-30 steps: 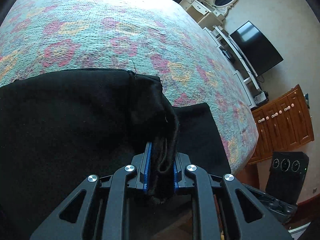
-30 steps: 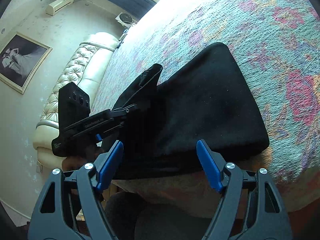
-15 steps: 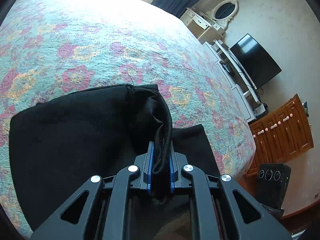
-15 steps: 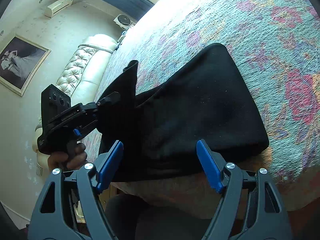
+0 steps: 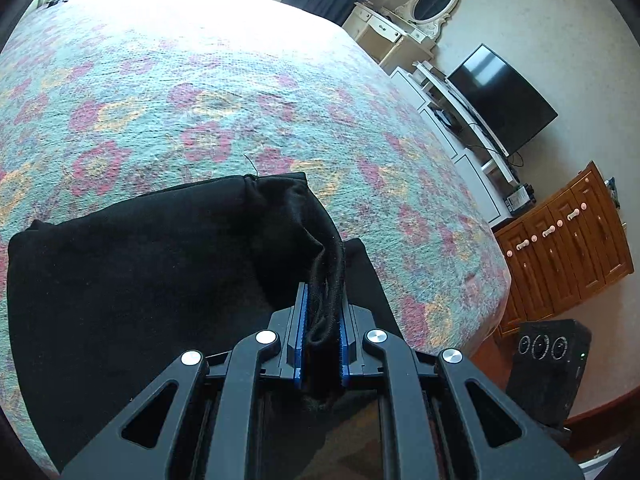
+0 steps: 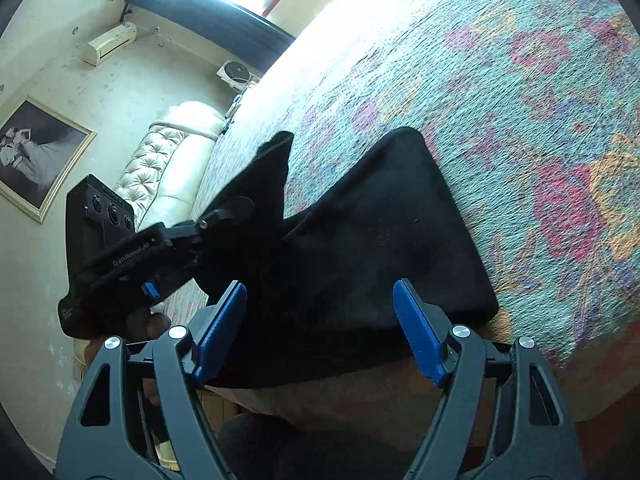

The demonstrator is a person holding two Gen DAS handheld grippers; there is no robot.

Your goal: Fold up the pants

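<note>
My left gripper (image 5: pixel 320 336) has its jaws clamped on a bunched corner of the black pants (image 6: pixel 372 240). My right gripper (image 6: pixel 320 332) hangs with jaws apart, the folded bulk lying just ahead of them on the bed (image 6: pixel 520 80).

Bare bedspread (image 5: pixel 248 92) beyond black pants (image 5: pixel 132 264), left gripper (image 6: pixel 224 220) beside right gripper (image 6: pixel 320 320)

Home bedroom: floral-covered bed (image 5: pixel 240 92), vanity mirror (image 5: pixel 434 0), television (image 5: pixel 502 98).
</note>
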